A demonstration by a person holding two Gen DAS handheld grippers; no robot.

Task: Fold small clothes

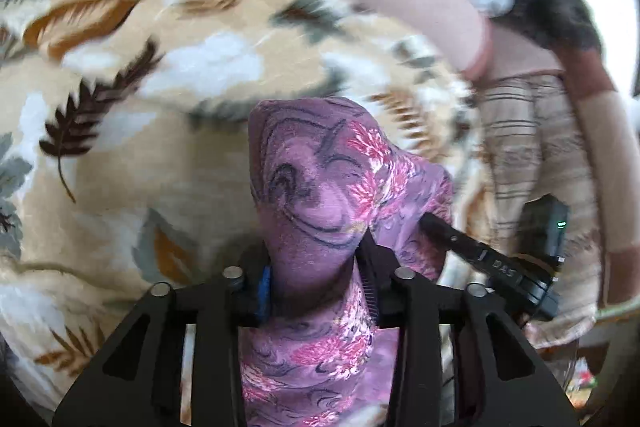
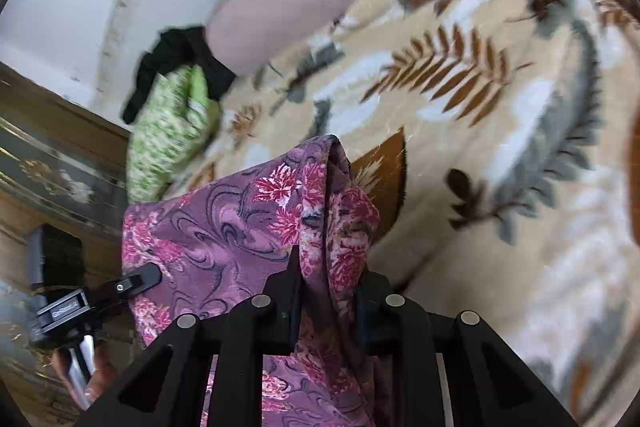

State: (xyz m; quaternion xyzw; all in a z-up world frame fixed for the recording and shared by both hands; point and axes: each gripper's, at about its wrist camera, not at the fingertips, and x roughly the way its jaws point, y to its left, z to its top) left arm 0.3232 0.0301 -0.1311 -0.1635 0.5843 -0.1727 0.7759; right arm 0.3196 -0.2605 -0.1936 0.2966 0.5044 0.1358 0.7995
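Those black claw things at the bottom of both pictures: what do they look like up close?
Each is a handheld tool of matte black plastic. The left gripper and right gripper have angular frames with triangular cut-outs and round silver pins at the joints. The left one shows a blue piece beside one finger. Seen from the side, the body is a black block with small white lettering, a screw and a metal trigger.

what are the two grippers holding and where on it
Both hold the purple cloth: the left gripper and right gripper each pinch a bunched fold of it.
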